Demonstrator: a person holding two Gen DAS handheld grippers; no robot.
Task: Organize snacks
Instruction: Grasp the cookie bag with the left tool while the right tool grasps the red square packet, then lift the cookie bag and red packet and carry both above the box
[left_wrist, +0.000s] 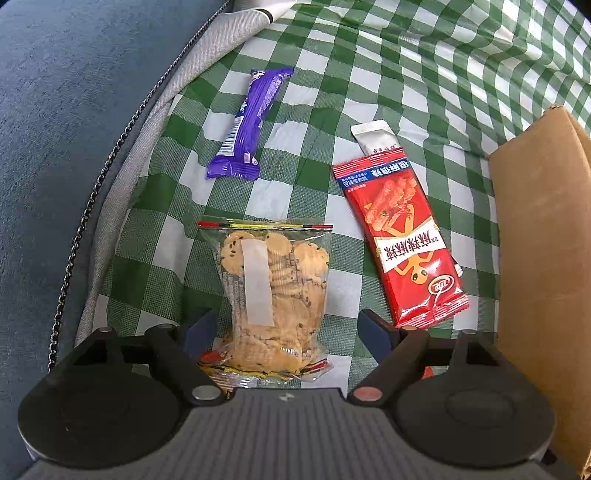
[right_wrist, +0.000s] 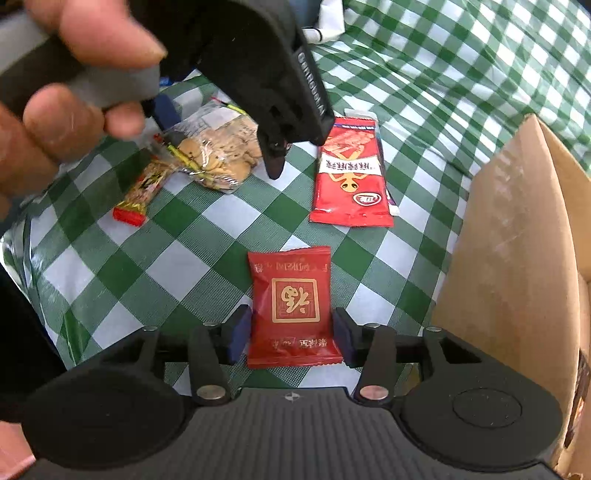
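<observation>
— What lies in front of your left side, starting from the left?

— A blue cushion (left_wrist: 55, 129) fills the far left, edged by a grey zippered band (left_wrist: 122, 177). On the green-and-white checked cloth (left_wrist: 388, 74) a purple bar wrapper (left_wrist: 245, 122) lies lengthwise, well ahead of me. Nearer, a clear bag of round biscuits (left_wrist: 273, 288) sits between the blue pads of my left gripper (left_wrist: 286, 334). My jaws stand wide there, one pad on each side of the bag's lower end, a gap showing on both sides. To the right of the bag lies a long red snack packet (left_wrist: 400, 240), with a small white sachet (left_wrist: 375, 138) poking out from under its far end. At the far right edge stands a cardboard box (left_wrist: 535, 258).

— And from your right side?

— At upper left my own hand (right_wrist: 55, 110) grips the left tool's handle, which blocks much of that corner. Below it I see the biscuit bag (right_wrist: 218, 155) again, and a small red-and-yellow wrapped sweet (right_wrist: 142, 195) lying against its near end. Further right is the red snack packet (right_wrist: 349, 177), apart from the rest. Closest to me, a square red pouch (right_wrist: 293, 310) with a gold emblem lies flat on the cloth, its lower half between the pads of my right gripper (right_wrist: 291, 336). Those jaws are parted too; the pads sit just beside the pouch's edges, and I cannot tell whether they touch it. The box wall (right_wrist: 517, 240) rises on the right.
</observation>
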